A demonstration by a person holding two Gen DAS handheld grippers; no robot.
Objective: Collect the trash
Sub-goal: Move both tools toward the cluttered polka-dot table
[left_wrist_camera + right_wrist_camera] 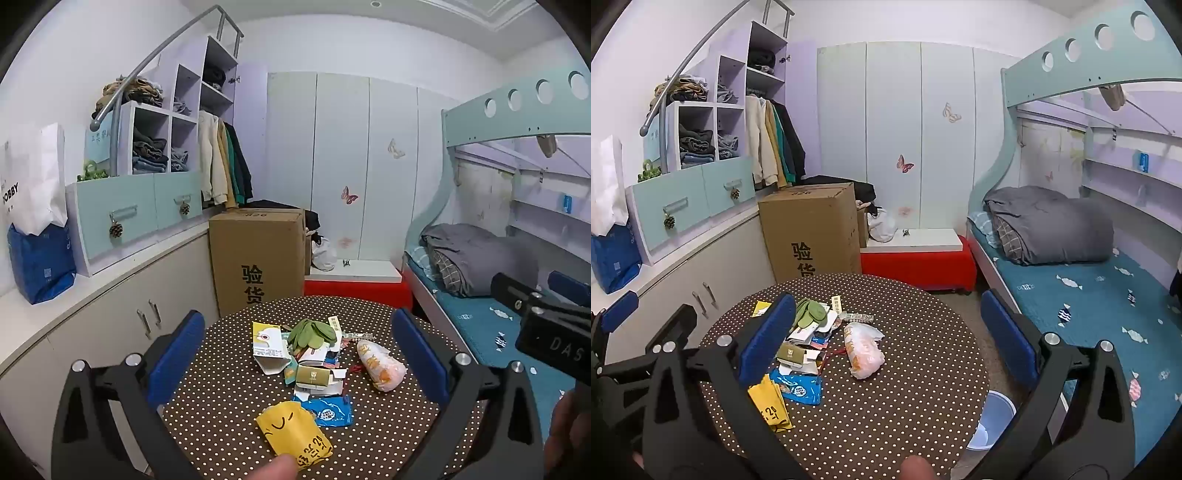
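A heap of trash lies on a round brown table with white dots (229, 391). In the left wrist view I see a yellow wrapper (293, 434) nearest, a blue wrapper (328, 411), an olive box (312, 376), green leaves (312, 332), a yellow-white carton (267, 345) and a white-orange plastic bag (382, 365). My left gripper (298, 314) hangs open above the table's near side, holding nothing. My right gripper (887, 296) is open too, hovering to the right of the heap, near the plastic bag (864, 350) and the yellow wrapper (772, 404).
A pale blue bucket (991, 419) stands on the floor under the table's right edge. Behind the table are a tall cardboard box (258, 254) and a red bench (919, 267). Low cabinets (122, 306) run along the left, a bunk bed (1089, 295) along the right.
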